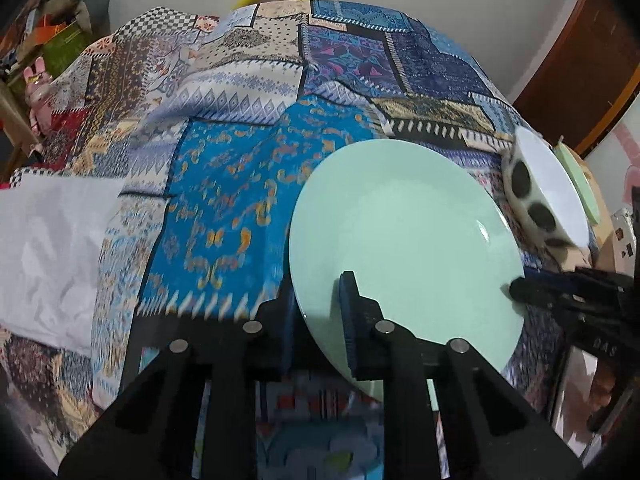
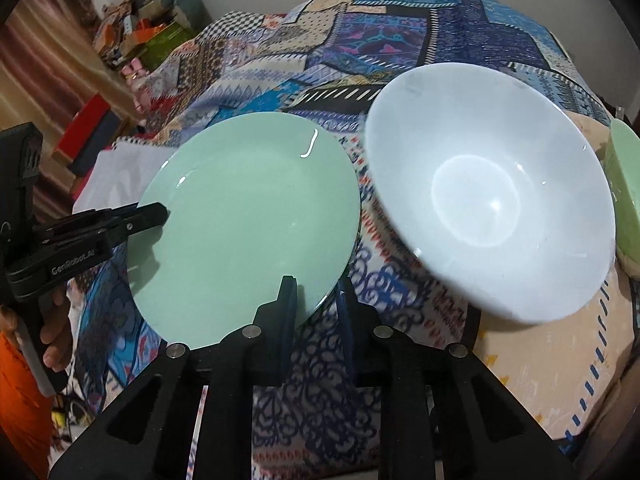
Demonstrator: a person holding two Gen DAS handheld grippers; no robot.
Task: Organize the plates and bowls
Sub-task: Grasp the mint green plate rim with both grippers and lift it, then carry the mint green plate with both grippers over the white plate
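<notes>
A mint green plate (image 1: 404, 236) is held tilted above the patterned cloth, and it shows too in the right wrist view (image 2: 248, 220). My left gripper (image 1: 320, 320) is shut on its near rim. My right gripper (image 2: 316, 312) grips the same plate's opposite rim, and its fingers reach the plate edge in the left wrist view (image 1: 520, 286). A white bowl with black spots outside (image 1: 548, 188) sits just right of the plate; its white inside faces the right wrist camera (image 2: 488, 196). A light green dish (image 2: 624, 188) lies at the far right.
A patchwork cloth (image 1: 240, 120) covers the whole surface. A white sheet (image 1: 52, 248) lies on it at the left. Boxes and clutter (image 2: 136, 28) stand beyond the far left corner. A brown wooden door (image 1: 580, 56) is at the right.
</notes>
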